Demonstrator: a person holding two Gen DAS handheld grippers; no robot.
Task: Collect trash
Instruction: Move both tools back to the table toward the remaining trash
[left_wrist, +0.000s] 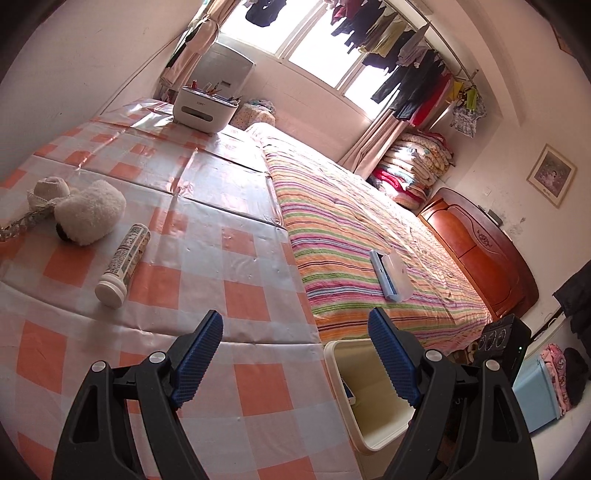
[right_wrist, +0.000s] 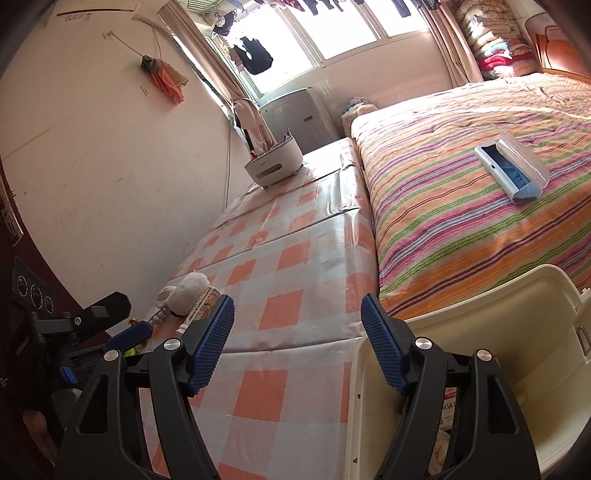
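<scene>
White plastic, hard and smooth: that is my reading of the tube (left_wrist: 123, 264) lying on its side on the checked tablecloth (left_wrist: 236, 229), and it is the piece of trash I would go for. It sits ahead and to the left of my left gripper (left_wrist: 295, 354), cap end nearest me, well short of the pads. Just beyond it rests a fluffy white toy (left_wrist: 90, 210), touching or nearly touching the tube's far end; I cannot tell which.

I judge the tube light and rigid, but round and slick, so it will want to roll or squirt out if pinched near the cap. I would take it across the middle of the barrel, pads square to its length, where the ribbed blue faces get the most wall. The label looks like paper or film, which should help friction a little.

Both tools point forward and tilted down toward the table. My left gripper has its jaws standing apart with nothing between them. My right gripper (right_wrist: 297, 338) also has its jaws spread and empty, hanging over the table edge. The cream bin (right_wrist: 480, 332) stands just right of and below its right finger, mouth up, with some wrappers showing inside near the bottom.
</scene>
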